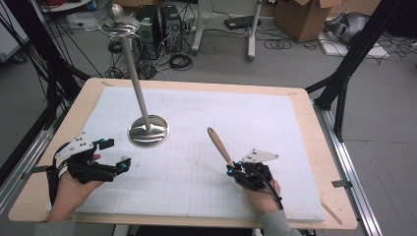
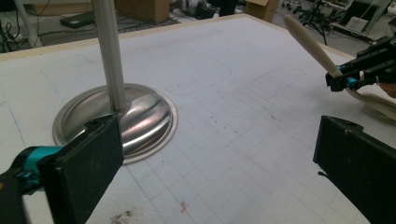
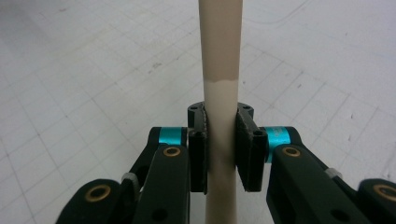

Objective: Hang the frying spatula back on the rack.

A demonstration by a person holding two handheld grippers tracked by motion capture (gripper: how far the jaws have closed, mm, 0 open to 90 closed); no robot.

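Right gripper view shows my right gripper (image 3: 221,144) clenched on the beige utensil handle (image 3: 219,56) at mid-frame, my left gripper (image 2: 219,172) released at the bottom, so carrying it to the metal stand (image 1: 149,130) seems next, needing a steady lift.

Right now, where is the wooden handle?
In the high view, the wooden handle is clamped in the right gripper, right of the metal stand.

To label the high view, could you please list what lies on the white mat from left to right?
Left tongs → metal stand → wooden-handled utensil → right tongs, closed on that utensil's handle.
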